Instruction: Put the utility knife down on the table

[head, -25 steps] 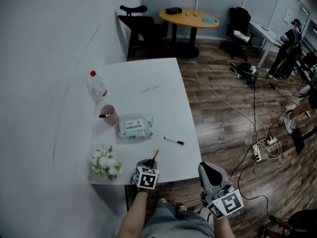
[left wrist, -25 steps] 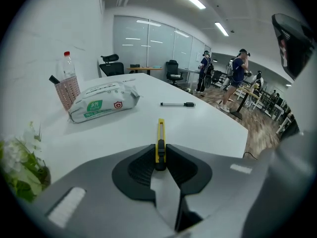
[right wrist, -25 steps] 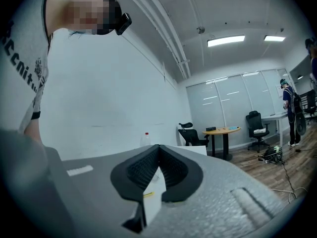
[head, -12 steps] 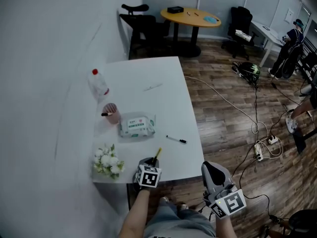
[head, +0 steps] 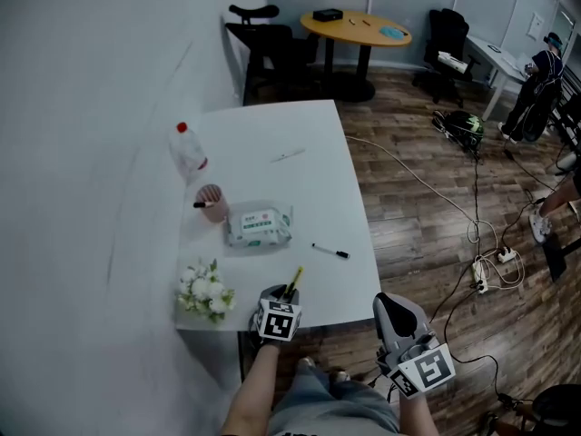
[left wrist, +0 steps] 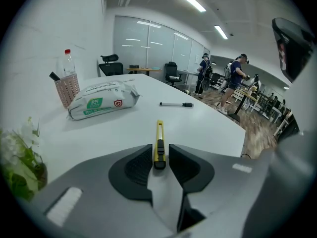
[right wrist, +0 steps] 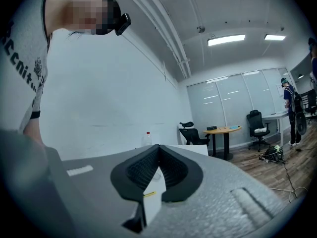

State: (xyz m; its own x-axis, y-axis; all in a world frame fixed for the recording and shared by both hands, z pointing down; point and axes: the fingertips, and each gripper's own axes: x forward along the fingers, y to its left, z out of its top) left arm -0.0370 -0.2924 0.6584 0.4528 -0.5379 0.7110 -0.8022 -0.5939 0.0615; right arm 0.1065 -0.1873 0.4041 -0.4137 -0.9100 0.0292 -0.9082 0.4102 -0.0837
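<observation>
Yellow utility knife (left wrist: 159, 139) stays clamped in my left gripper (left wrist: 159, 156), nearer me than the wipes pack (left wrist: 101, 99), not yet released onto the table (left wrist: 208, 128); my right gripper (right wrist: 158, 148) hangs closed, empty.

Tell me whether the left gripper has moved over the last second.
No. Judged against the flowers and the marker, the left gripper, shut on the knife, keeps the same spot; only the head view has shifted.
</observation>
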